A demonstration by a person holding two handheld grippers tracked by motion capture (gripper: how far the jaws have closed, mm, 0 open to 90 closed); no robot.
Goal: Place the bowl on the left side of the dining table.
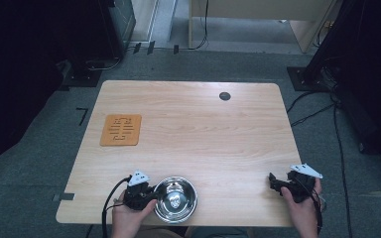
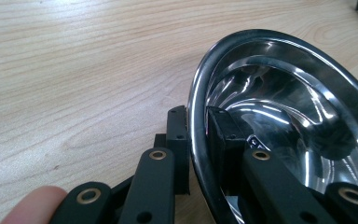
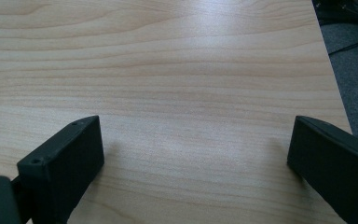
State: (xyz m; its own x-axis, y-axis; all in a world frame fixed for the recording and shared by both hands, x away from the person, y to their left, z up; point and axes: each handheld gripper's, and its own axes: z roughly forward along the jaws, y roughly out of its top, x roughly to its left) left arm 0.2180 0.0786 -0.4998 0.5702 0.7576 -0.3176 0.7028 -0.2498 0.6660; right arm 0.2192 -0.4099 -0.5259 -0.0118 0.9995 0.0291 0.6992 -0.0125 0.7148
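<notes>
1. Left gripper (image 1: 149, 193) is clamped on the rim of the steel bowl (image 1: 176, 199). In the left gripper view you can see 1 jaw outside the rim and 1 inside, with the metal edge pinched between them (image 2: 196, 140).

2. The left hand (image 1: 126, 213) comes up from the bottom edge of the high view and wraps the gripper body from behind. The gripper points to the right, straight at the bowl's left side. A fingertip (image 2: 35, 205) pokes into the bottom left corner of the left gripper view.

3. A black cable (image 1: 106, 206) loops off the left gripper and drops over the near edge of the table (image 1: 193, 134).

4. The bowl sits at the near edge of the table, a bit left of centre. In the left gripper view it looks tipped, with the shiny inside facing the camera, though I can't tell if it's actually off the wood.

5. Right gripper (image 1: 278, 182) has its 2 jaws spread wide with nothing between them, just bare wood in the right gripper view (image 3: 191, 140).

6. The right hand (image 1: 302, 203) holds it at the near right corner of the table, pointing left, well apart from the bowl.

7. Further out, an orange mat (image 1: 121, 130) lies flat on the far left part of the table, and a small dark round cap (image 1: 224, 96) sits near the far edge.
</notes>
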